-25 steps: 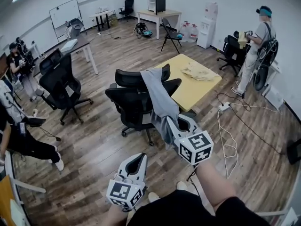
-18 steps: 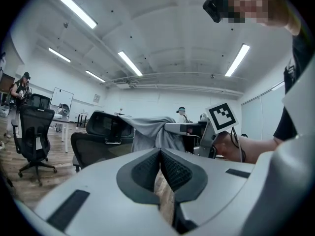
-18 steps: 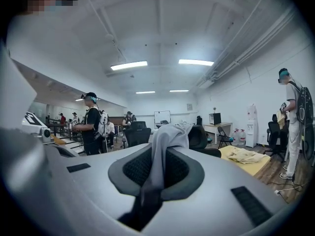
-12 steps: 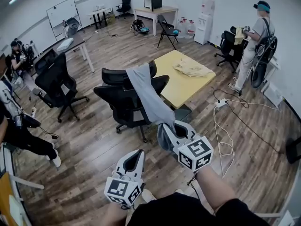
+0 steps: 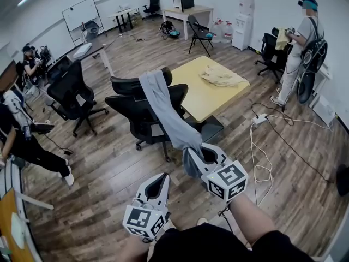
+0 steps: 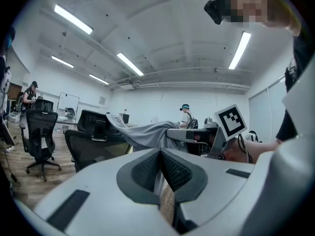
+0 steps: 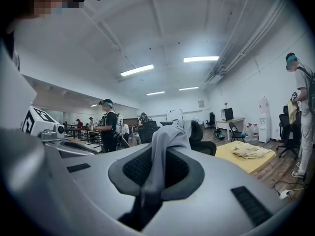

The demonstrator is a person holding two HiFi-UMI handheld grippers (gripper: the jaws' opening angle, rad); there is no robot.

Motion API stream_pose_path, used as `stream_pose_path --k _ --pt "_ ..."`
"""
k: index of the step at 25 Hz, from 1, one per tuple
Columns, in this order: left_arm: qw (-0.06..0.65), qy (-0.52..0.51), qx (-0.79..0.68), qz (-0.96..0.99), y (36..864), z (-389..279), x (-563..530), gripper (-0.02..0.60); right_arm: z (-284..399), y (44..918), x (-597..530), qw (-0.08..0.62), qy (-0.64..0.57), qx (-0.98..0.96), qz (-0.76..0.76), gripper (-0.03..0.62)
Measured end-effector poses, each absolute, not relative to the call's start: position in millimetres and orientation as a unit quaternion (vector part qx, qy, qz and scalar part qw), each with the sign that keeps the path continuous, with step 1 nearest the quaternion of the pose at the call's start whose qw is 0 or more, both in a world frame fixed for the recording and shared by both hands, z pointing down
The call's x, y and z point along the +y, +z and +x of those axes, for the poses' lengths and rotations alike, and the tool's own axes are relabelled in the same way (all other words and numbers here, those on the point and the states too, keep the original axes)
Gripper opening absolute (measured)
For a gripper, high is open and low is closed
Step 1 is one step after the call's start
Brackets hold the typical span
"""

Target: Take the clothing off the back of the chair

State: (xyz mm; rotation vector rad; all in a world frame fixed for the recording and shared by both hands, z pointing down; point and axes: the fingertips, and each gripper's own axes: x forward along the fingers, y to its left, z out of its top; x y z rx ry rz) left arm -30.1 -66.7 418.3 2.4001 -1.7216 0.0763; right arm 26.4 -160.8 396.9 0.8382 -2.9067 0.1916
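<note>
A long grey garment (image 5: pixel 163 113) stretches from the backrest of the black office chair (image 5: pixel 143 119) down to my right gripper (image 5: pixel 192 158), which is shut on its lower end. Its upper end still lies over the chair's top. In the right gripper view the grey cloth (image 7: pixel 165 146) runs out from between the pads toward the chair (image 7: pixel 201 137). My left gripper (image 5: pixel 158 181) hovers lower left of the right one, shut with nothing in it. In the left gripper view the garment (image 6: pixel 142 134) hangs off the chair (image 6: pixel 91 136) ahead, to the left of the right gripper's marker cube (image 6: pixel 231 122).
A yellow table (image 5: pixel 204 94) with a cream cloth (image 5: pixel 221 78) stands just behind the chair. Another black chair (image 5: pixel 71 89) is at the left, near seated people. A power strip and white cable (image 5: pixel 260 141) lie on the wood floor at right, and a person (image 5: pixel 297 53) stands beyond.
Both grippers have drawn back from the chair. The garment, gripped throughout by the right one, has been pulled out longer and straighter between the backrest and the gripper.
</note>
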Motion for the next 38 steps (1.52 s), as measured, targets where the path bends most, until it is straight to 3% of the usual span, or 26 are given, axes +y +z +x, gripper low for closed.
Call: stream_pose_path --k 15,38 --pt "0.112 0.026 -0.619 0.777 438 41 -53 0.018 92 438 -133 0.08 0.086 -0.969 0.216 0.051" --pt "0.114 0.016 -0.634 0.764 441 41 -49 0.018 104 443 -113 0.077 0.092 -0.971 0.205 0.051"
